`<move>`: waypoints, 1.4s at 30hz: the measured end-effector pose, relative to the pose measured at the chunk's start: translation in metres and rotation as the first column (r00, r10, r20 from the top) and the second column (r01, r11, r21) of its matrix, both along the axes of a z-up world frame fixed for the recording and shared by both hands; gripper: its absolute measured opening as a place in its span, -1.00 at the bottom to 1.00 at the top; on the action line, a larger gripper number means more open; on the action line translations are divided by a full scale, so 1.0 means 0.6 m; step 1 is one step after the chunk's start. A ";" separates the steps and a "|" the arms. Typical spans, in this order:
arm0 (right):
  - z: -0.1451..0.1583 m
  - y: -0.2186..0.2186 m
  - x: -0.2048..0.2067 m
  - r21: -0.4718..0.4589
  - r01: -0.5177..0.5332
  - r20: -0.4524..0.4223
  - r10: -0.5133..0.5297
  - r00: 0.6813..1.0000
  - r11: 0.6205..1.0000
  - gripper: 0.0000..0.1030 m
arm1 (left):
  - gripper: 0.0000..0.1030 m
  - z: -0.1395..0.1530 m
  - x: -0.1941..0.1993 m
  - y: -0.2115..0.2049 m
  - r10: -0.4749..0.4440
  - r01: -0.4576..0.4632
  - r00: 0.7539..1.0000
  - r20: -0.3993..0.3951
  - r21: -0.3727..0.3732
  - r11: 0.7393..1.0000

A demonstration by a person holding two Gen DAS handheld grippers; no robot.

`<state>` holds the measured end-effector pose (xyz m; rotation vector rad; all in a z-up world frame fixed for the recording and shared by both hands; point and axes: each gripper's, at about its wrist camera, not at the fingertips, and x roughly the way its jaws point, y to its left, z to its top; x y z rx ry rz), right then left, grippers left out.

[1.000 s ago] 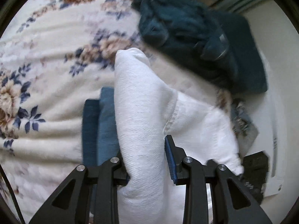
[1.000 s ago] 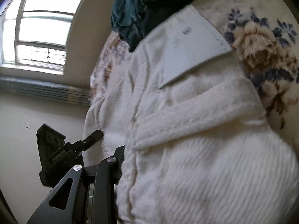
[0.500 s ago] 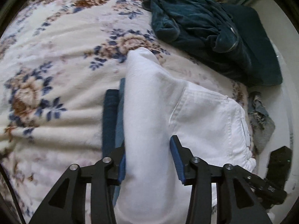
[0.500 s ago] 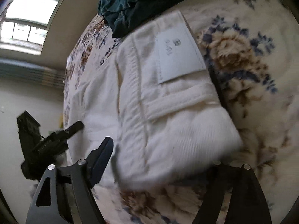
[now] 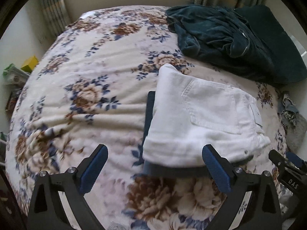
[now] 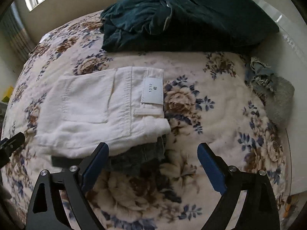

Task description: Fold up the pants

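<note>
The white pants (image 5: 201, 118) lie folded into a compact rectangle on the floral bedspread (image 5: 86, 99), back pocket and grey label (image 6: 152, 90) facing up. They rest on a folded blue denim garment (image 6: 138, 159) that sticks out at their near and left edges. My left gripper (image 5: 153, 151) hovers above the near edge of the white pants (image 6: 99, 111), its jaws opening wide, its pads pressing on nothing. My right gripper (image 6: 153, 146) hangs over the near right corner, its jaws also opening, nothing held.
A heap of dark teal clothes (image 5: 220, 36) and a dark pillow (image 6: 230, 13) lie at the back of the bed. A frayed denim piece (image 6: 268, 84) sits at the right edge. A yellow box (image 5: 29, 65) stands on the floor to the left.
Both grippers have let go of the white pants, spread their jaws wide and risen back from the bed. The pants now lie flat and folded.
</note>
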<state>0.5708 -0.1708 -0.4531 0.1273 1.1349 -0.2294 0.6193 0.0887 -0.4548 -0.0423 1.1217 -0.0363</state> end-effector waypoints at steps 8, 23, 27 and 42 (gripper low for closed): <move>0.109 0.026 -0.116 0.012 -0.054 0.038 0.054 0.998 0.998 0.85 | 0.95 0.096 -0.113 -0.006 0.017 -0.021 0.997 0.076 0.059 0.998; 0.373 0.018 -0.382 -0.054 -0.108 0.167 0.115 0.979 0.993 0.86 | 0.95 0.317 -0.378 -0.035 0.058 -0.074 0.975 0.213 0.071 0.995; 0.454 0.021 -0.454 -0.084 -0.118 0.216 0.133 0.967 0.990 0.86 | 0.95 0.381 -0.443 -0.038 0.067 -0.091 0.962 0.263 0.077 0.993; 0.720 0.069 -0.695 -0.076 -0.165 0.354 0.181 0.918 0.983 0.85 | 0.95 0.577 -0.635 -0.040 0.029 -0.067 0.924 0.381 0.088 0.994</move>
